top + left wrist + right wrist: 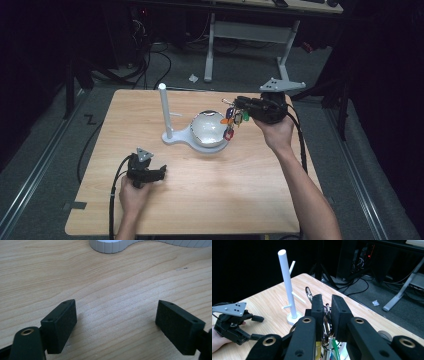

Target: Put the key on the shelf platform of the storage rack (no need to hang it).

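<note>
Right gripper (236,108) clamps key bunch (231,121) above bowl (209,128); pegged post (164,111) beside

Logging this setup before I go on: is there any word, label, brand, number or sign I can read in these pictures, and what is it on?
None can be read.
Bunch of keys in the right gripper: coloured tags, any print too small to tell.
White stand, its bowl, the wooden table: no markings show.
Left gripper: plain black jaws, no lettering.
Dark equipment behind the table: only small lights, no legible text.
</note>
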The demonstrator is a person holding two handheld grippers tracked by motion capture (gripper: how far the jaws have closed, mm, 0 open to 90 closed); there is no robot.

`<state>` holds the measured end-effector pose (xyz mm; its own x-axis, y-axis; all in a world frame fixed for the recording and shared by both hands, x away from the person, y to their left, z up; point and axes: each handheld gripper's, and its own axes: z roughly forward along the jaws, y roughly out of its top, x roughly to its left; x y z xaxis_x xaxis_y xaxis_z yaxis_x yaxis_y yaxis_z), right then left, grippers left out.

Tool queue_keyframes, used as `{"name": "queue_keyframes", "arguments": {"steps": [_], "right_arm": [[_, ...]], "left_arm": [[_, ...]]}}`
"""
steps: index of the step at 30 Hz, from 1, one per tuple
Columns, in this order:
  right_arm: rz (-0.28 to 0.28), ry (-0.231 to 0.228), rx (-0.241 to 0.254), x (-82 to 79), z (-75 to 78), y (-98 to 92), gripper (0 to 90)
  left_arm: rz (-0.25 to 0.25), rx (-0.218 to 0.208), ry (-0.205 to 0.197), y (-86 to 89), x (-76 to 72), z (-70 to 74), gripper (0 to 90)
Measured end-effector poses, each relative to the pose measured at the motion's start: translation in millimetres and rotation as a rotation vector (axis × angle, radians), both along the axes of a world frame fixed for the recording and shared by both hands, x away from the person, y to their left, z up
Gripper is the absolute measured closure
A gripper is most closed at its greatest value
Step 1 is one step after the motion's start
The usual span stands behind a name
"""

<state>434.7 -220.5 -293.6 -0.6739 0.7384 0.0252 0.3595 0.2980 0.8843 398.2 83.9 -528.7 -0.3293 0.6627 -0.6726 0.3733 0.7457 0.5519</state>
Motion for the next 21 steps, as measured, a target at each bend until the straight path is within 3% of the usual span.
{"name": "queue_keyframes", "arguments": {"steps": [6,9,10,16,21], "right_arm": [[0.007,-0.001,0.002,8.9,2.9,11.5,81.6],[0.012,0.010,0.003,15.6,1.4,19.9,81.6],[0.012,0.010,0.003,15.6,1.4,19.9,81.6],[0.009,0.042,-0.013,26.8,-11.9,30.9,81.6],[0.008,0.066,-0.035,34.9,-24.2,39.6,81.5]], "left_arm": [[0.007,-0.012,0.009,-0.7,-0.1,0.7,17.7],[-0.008,0.008,-0.004,0.6,0.0,-0.4,17.7],[0.007,-0.008,0.004,-0.6,0.0,0.4,17.7],[-0.004,0.009,-0.004,0.5,0.0,-0.5,17.8],[0.007,-0.010,0.005,-0.8,0.0,0.4,17.7]]}}
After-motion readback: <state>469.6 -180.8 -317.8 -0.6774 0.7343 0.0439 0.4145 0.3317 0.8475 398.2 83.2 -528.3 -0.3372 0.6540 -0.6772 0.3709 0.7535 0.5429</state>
